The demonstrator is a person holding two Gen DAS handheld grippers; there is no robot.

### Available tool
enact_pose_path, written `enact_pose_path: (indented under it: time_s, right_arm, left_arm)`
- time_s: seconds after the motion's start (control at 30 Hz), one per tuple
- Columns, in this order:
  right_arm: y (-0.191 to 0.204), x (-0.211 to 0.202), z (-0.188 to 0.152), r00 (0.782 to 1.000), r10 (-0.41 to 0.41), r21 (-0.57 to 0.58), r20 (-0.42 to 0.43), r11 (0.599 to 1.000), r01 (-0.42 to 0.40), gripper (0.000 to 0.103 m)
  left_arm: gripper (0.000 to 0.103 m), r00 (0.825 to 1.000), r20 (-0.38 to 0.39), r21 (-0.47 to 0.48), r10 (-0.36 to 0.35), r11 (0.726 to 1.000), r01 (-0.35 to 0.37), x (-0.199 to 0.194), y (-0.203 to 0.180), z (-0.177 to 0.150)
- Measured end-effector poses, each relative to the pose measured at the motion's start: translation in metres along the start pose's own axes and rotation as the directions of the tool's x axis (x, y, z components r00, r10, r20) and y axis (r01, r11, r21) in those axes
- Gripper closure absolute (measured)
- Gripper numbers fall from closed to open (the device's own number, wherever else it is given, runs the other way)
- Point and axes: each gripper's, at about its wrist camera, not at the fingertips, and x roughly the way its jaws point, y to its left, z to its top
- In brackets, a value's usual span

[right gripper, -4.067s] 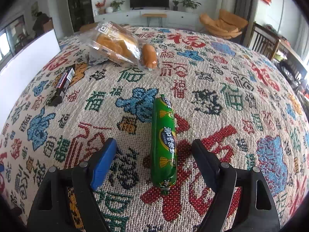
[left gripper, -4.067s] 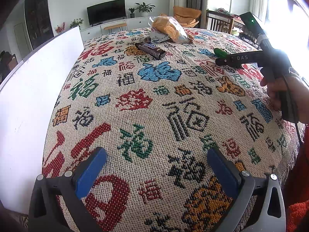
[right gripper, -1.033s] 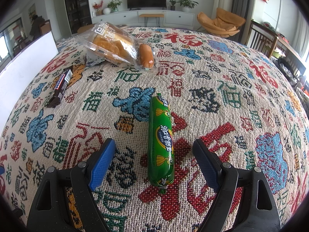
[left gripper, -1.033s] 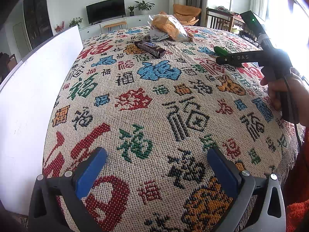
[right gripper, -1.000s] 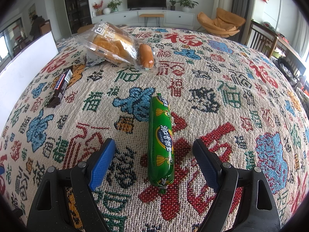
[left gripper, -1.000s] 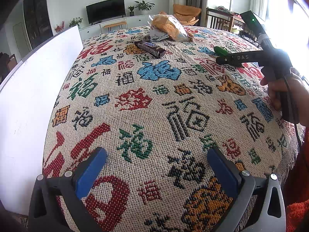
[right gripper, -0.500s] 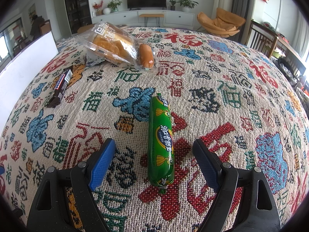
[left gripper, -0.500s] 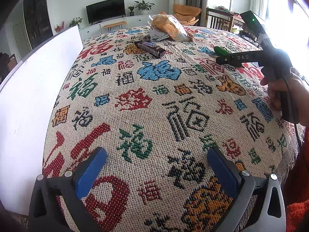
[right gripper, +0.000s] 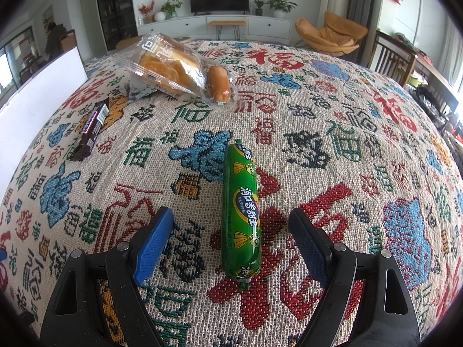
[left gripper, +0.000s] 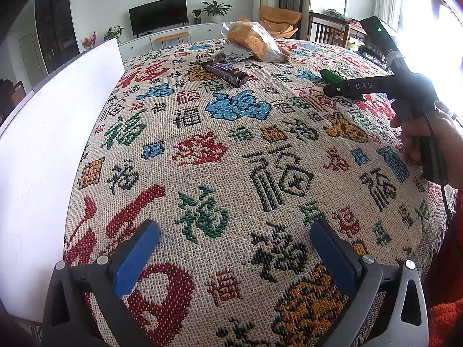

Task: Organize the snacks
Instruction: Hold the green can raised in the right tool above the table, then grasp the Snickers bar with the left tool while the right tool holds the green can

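Observation:
A green sausage stick (right gripper: 241, 214) lies on the patterned tablecloth, lengthwise between the open jaws of my right gripper (right gripper: 231, 231), untouched. Its tip shows in the left wrist view (left gripper: 330, 75) beside the right gripper (left gripper: 341, 89). A dark chocolate bar (right gripper: 91, 128) lies at the left and shows in the left wrist view (left gripper: 227, 73). A clear bag of bread (right gripper: 173, 66) lies at the far side, seen in the left wrist view (left gripper: 251, 42). My left gripper (left gripper: 231, 251) is open and empty over the near cloth.
A white board (left gripper: 52, 133) stands along the table's left edge, also in the right wrist view (right gripper: 37, 92). The cloth (left gripper: 260, 159) covers the whole table. Wooden chairs (right gripper: 396, 57) stand at the far right.

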Motion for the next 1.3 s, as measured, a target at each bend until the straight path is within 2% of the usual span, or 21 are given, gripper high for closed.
enact_pose_path:
  time_s: [0.27, 0.43, 0.53, 0.6, 0.67, 0.73, 0.8, 0.87, 0.93, 1.03, 1.07, 1.1, 1.13, 1.17, 1.2, 1.23, 1.3]
  right_arm:
    - [0.0, 0.0, 0.0, 1.0, 0.0, 0.0, 0.0, 1.0, 0.0, 0.018]
    - [0.0, 0.0, 0.0, 1.0, 0.0, 0.0, 0.0, 1.0, 0.0, 0.018]
    - [0.0, 0.0, 0.0, 1.0, -0.002, -0.001, 0.0, 1.0, 0.002, 0.018]
    - [0.0, 0.0, 0.0, 1.0, -0.004, -0.002, 0.001, 1.0, 0.004, 0.018]
    - [0.0, 0.0, 0.0, 1.0, -0.003, -0.002, 0.001, 1.0, 0.003, 0.018]
    - [0.0, 0.0, 0.0, 1.0, -0.005, -0.003, 0.002, 1.0, 0.005, 0.018]
    - [-0.001, 0.0, 0.0, 1.0, -0.004, -0.002, 0.001, 1.0, 0.004, 0.018]
    - [0.0, -0.001, 0.0, 1.0, -0.006, -0.002, 0.001, 1.0, 0.006, 0.018]
    - [0.0, -0.002, 0.001, 1.0, -0.007, -0.002, 0.002, 1.0, 0.007, 0.018]
    - [0.0, -0.002, 0.001, 1.0, -0.008, 0.0, 0.003, 1.0, 0.008, 0.018]
    - [0.0, -0.002, 0.001, 1.0, -0.009, 0.003, 0.003, 1.0, 0.009, 0.018]
    - [-0.001, -0.002, 0.001, 1.0, -0.01, 0.007, 0.004, 1.0, 0.01, 0.018]
    - [-0.002, -0.002, 0.001, 1.0, -0.008, 0.013, 0.004, 1.0, 0.008, 0.018]
    - [-0.004, -0.001, 0.002, 1.0, -0.005, 0.022, 0.002, 1.0, 0.005, 0.018]
    - [-0.006, -0.001, 0.001, 1.0, -0.001, 0.036, 0.001, 0.999, 0.0, 0.018]
    - [-0.009, -0.001, 0.002, 1.0, 0.014, 0.049, 0.003, 0.999, -0.014, 0.017]
    - [-0.017, 0.001, 0.007, 0.996, 0.092, 0.066, -0.022, 0.994, -0.09, 0.011]
  left_arm:
    - [0.0, 1.0, -0.001, -0.003, 0.0, 1.0, 0.0, 0.0, 0.0, -0.002]
    - [0.0, 0.998, -0.063, -0.017, -0.021, 1.0, 0.02, 0.002, 0.003, 0.008]
    - [0.0, 0.989, -0.048, -0.102, -0.139, 0.986, 0.134, -0.004, 0.02, 0.012]
    - [0.0, 0.971, -0.021, -0.205, -0.239, 0.951, 0.23, -0.006, 0.038, 0.015]
    - [0.0, 0.949, 0.003, -0.316, -0.315, 0.9, 0.3, -0.004, 0.055, 0.021]
    - [0.0, 0.934, -0.001, -0.409, -0.357, 0.853, 0.325, 0.004, 0.066, 0.036]
    - [0.0, 0.932, -0.014, -0.452, -0.362, 0.834, 0.317, 0.012, 0.069, 0.065]
    - [0.0, 0.94, -0.011, -0.445, -0.342, 0.843, 0.302, 0.026, 0.064, 0.105]
    - [0.001, 0.96, -0.025, -0.44, -0.278, 0.866, 0.239, 0.046, 0.06, 0.144]
    - [0.013, 0.988, -0.063, -0.402, -0.142, 0.909, 0.105, 0.091, 0.046, 0.194]
    - [0.019, 0.989, -0.106, -0.371, -0.105, 0.927, 0.058, 0.108, 0.04, 0.203]
    - [0.033, 0.984, -0.163, -0.335, -0.065, 0.942, 0.007, 0.127, 0.034, 0.208]
    - [0.041, 0.978, -0.203, -0.31, -0.04, 0.95, -0.026, 0.141, 0.03, 0.211]
    - [0.048, 0.986, -0.166, -0.25, 0.026, 0.966, -0.068, 0.142, 0.023, 0.216]
    - [0.08, 0.986, -0.167, -0.219, 0.028, 0.974, -0.065, 0.143, 0.018, 0.217]
    - [0.084, 0.985, -0.175, -0.214, -0.008, 0.976, -0.03, 0.145, 0.017, 0.217]
    - [0.086, 0.987, -0.151, -0.203, -0.054, 0.979, 0.023, 0.134, 0.019, 0.212]
